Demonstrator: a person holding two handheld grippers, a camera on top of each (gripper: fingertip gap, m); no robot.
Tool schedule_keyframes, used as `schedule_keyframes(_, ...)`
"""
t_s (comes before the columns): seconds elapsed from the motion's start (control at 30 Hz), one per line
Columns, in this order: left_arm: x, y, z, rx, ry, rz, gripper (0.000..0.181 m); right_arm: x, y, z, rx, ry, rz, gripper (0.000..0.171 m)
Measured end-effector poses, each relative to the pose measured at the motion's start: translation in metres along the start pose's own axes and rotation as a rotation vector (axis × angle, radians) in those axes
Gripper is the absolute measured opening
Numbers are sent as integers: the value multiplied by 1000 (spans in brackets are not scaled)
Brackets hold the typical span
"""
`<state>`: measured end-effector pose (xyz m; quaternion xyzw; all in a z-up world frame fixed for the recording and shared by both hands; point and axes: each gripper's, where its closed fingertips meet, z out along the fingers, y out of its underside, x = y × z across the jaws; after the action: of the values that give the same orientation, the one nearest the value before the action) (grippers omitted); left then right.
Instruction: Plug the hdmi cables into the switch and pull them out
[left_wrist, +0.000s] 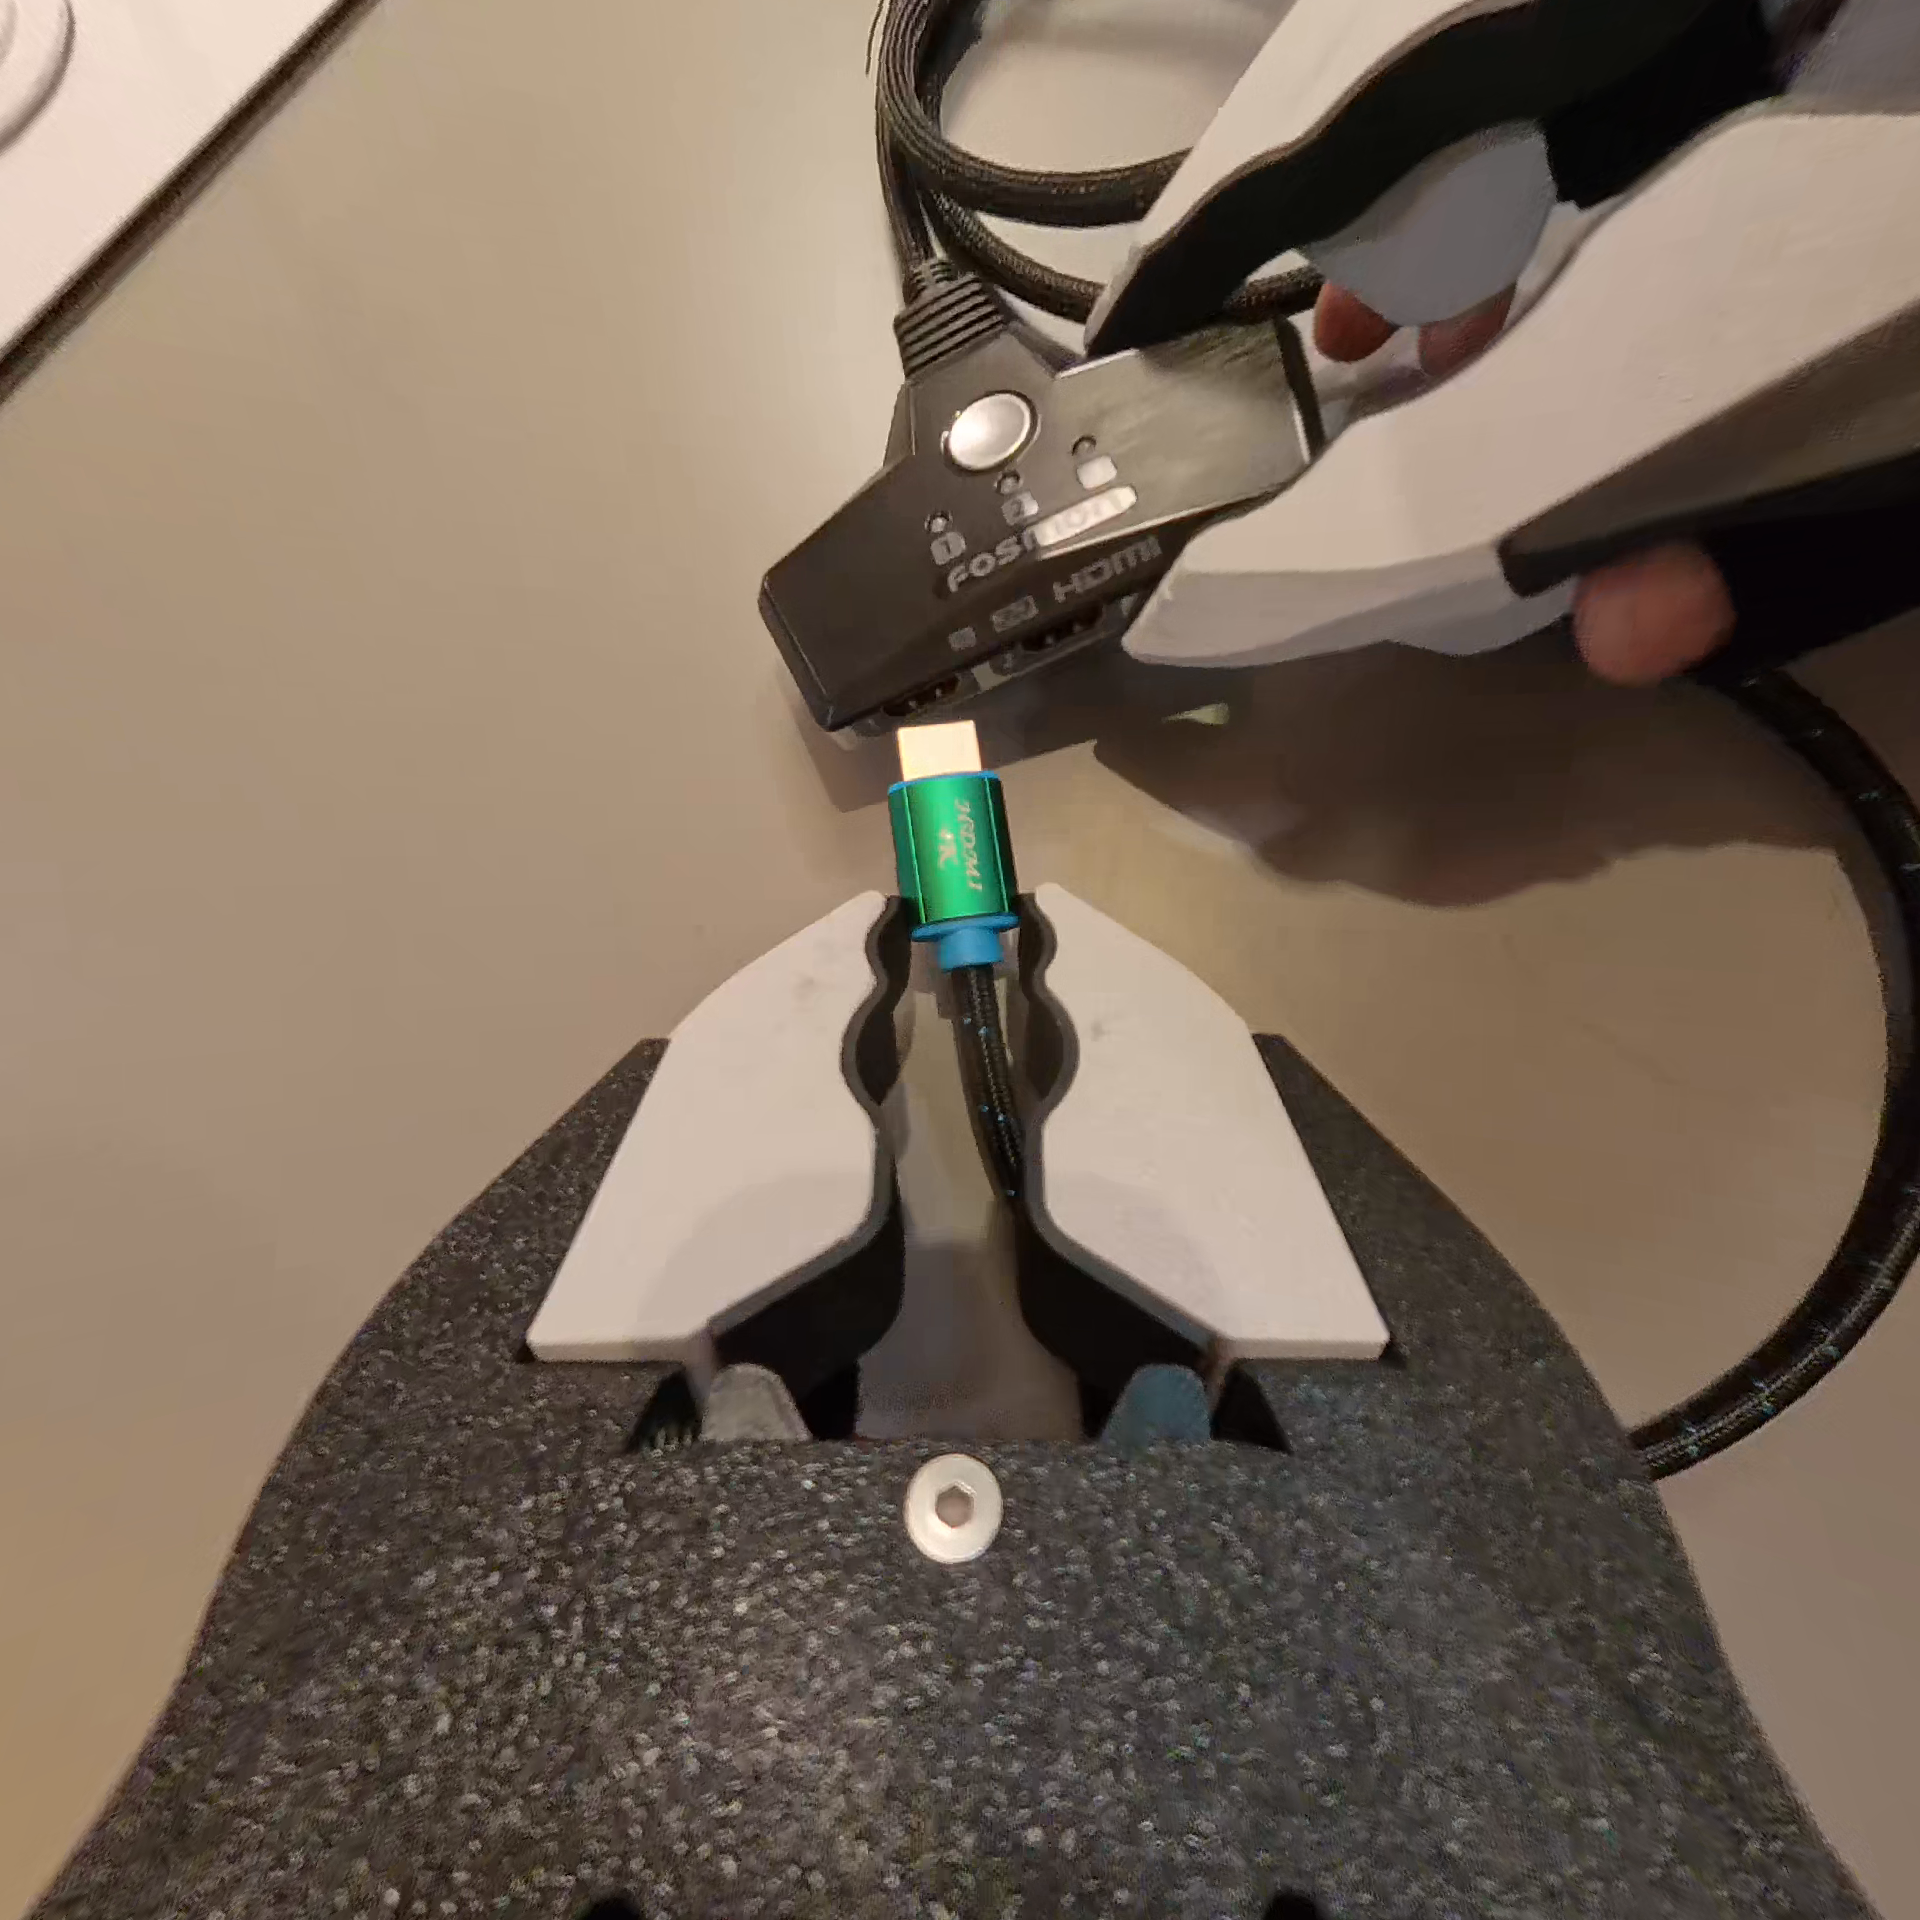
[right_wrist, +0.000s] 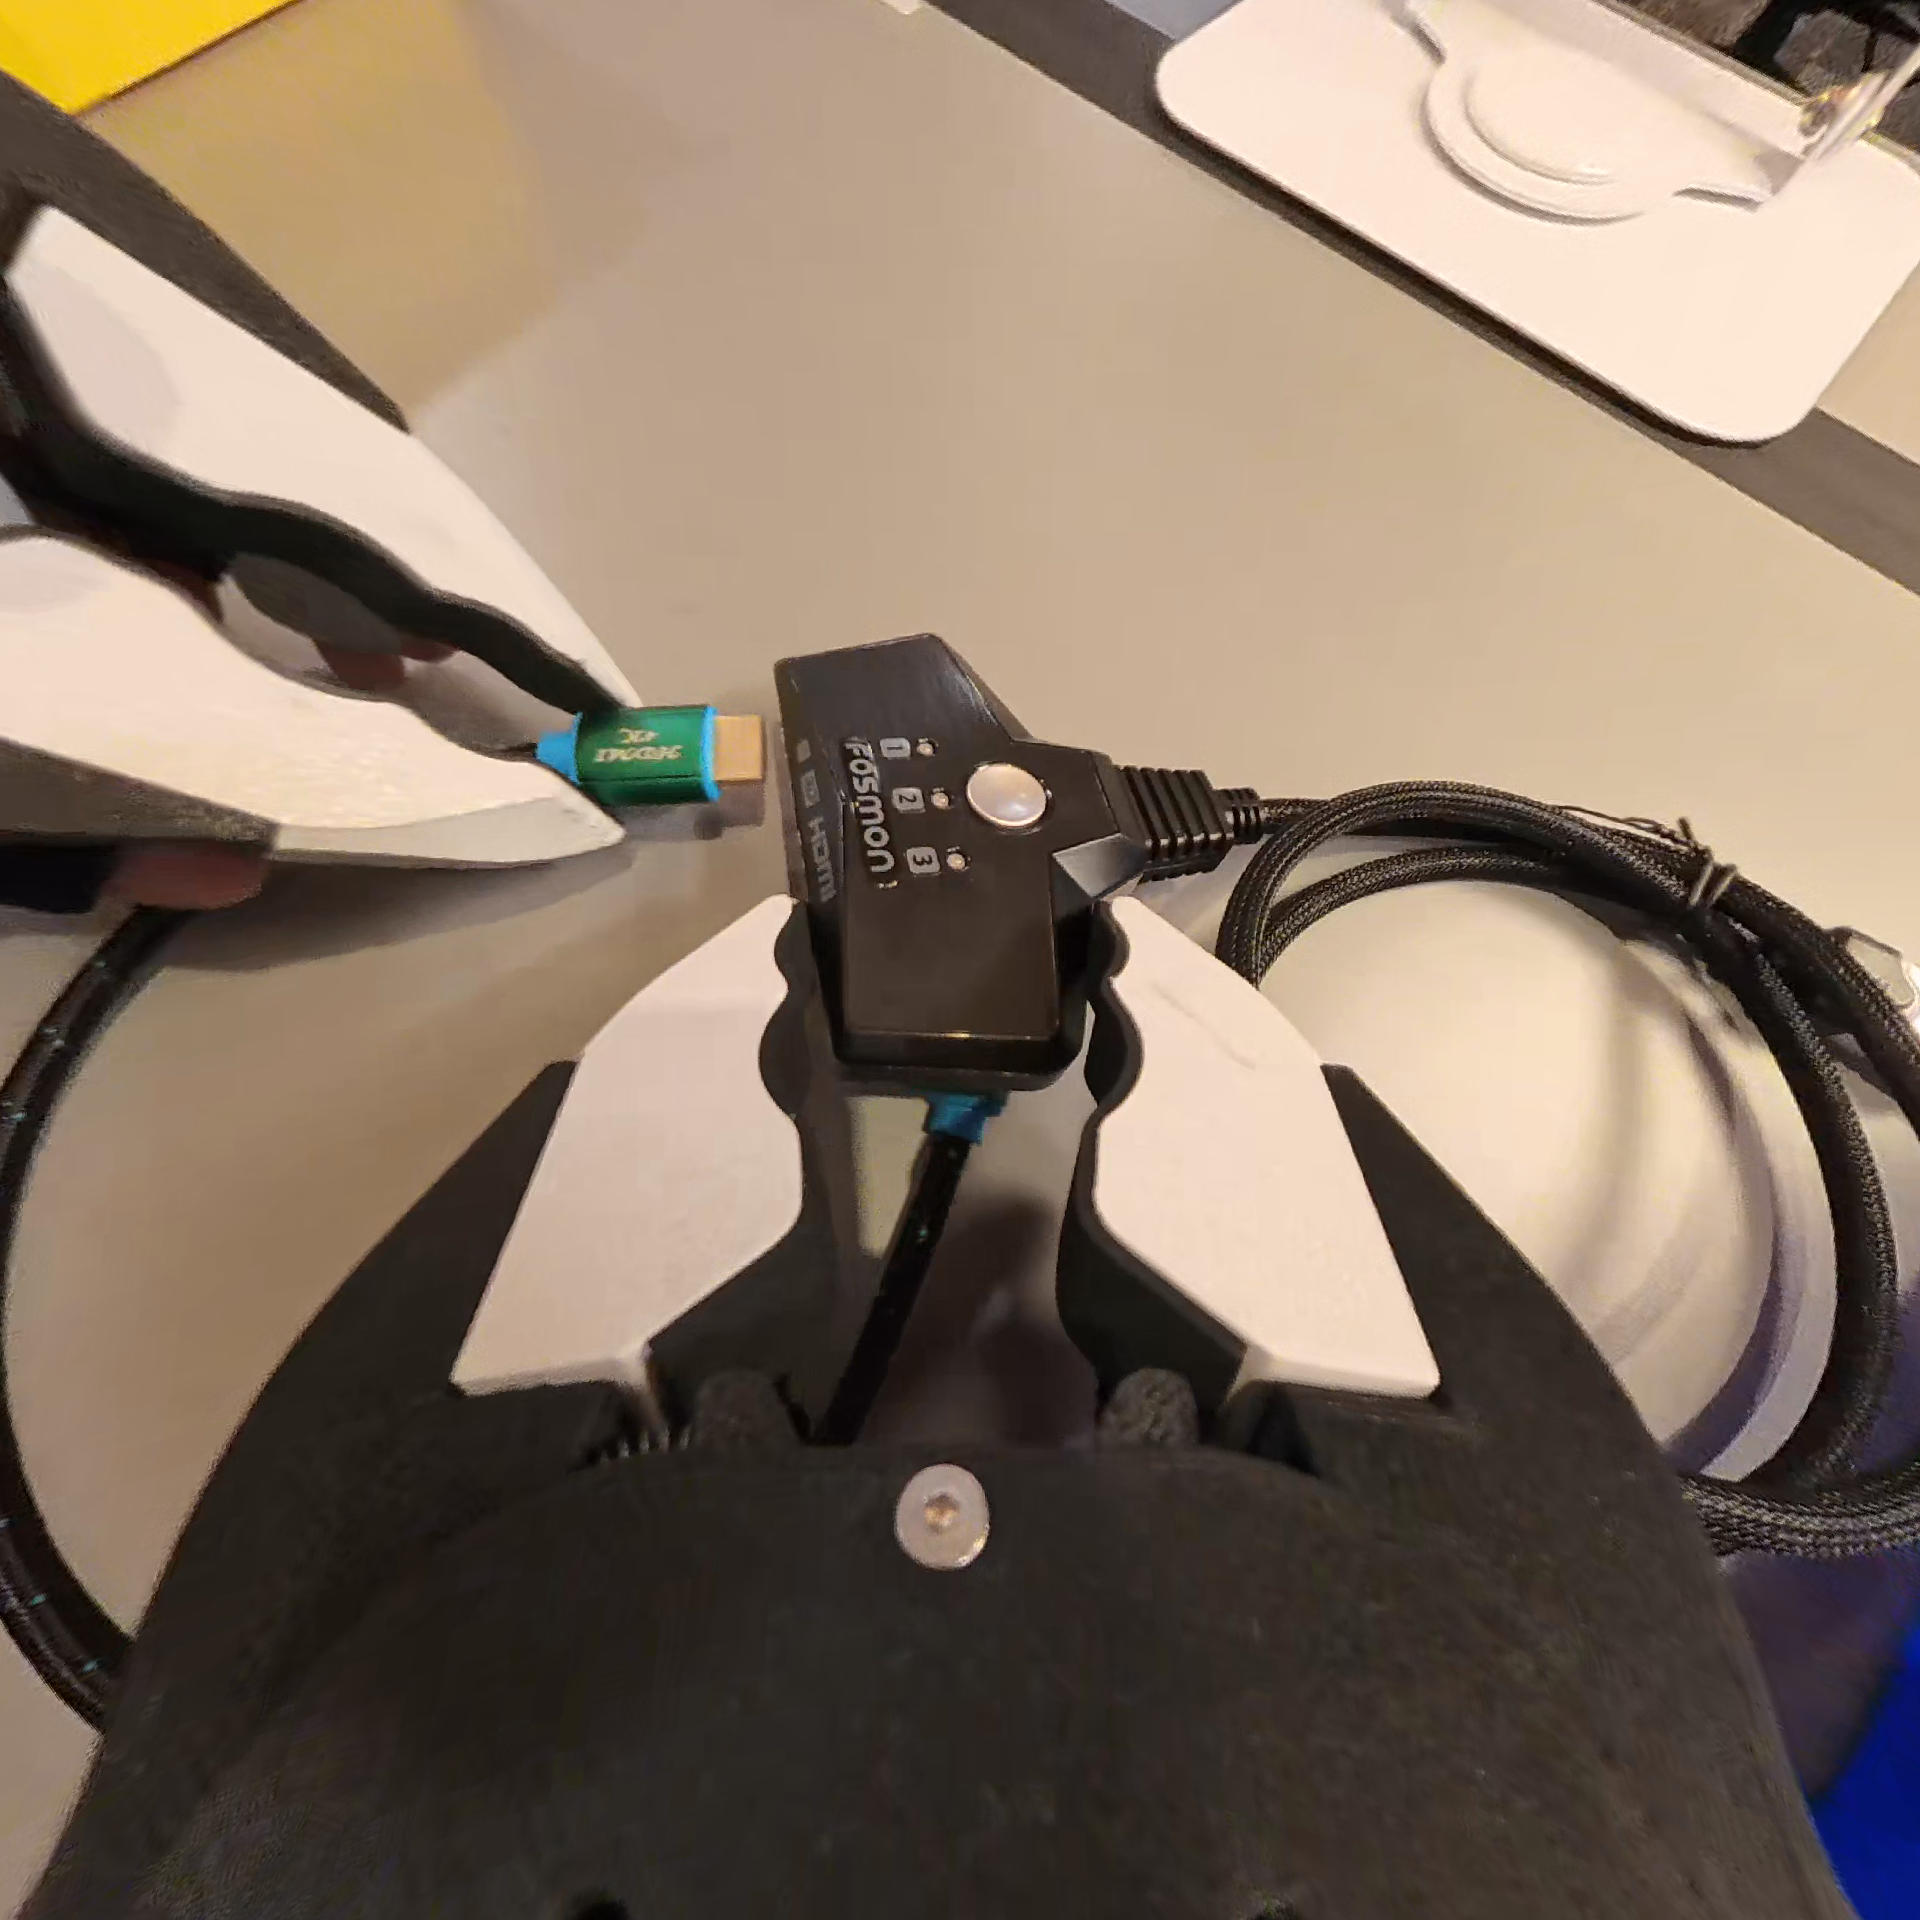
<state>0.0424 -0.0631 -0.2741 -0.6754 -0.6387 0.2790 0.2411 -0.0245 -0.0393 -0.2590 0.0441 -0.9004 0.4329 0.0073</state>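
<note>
My left gripper (left_wrist: 958, 914) is shut on the rear of a green HDMI plug (left_wrist: 943, 854) with a blue collar. The plug's gold tip (left_wrist: 937, 746) is right at the mouth of the end port of the black switch (left_wrist: 997, 540), with most of the metal still showing. My right gripper (right_wrist: 945, 925) is shut on the switch (right_wrist: 904, 696) and holds it above the table. The plug (right_wrist: 634, 764) and the left gripper (right_wrist: 618, 769) show at left in the right wrist view. A second blue-collared cable (right_wrist: 956, 1117) runs from under the switch's near end.
The switch's own braided black cable (right_wrist: 1558, 883) lies coiled to the right over a white round object (right_wrist: 1621, 1195). The green plug's cable (left_wrist: 1849, 1039) loops wide to the side. A white pad with a clear round piece (right_wrist: 1558, 208) sits at the grey table's far edge.
</note>
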Motion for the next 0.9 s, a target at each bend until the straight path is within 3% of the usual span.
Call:
schedule_keyframes(0.6,8,1,-6,34,218,-253,20,-11,-12,-6,136,10,-140,51)
schedule_keyframes(0.9,7,4,-9,25,250,-292,20,-16,-21,-11,204,109,-353,50)
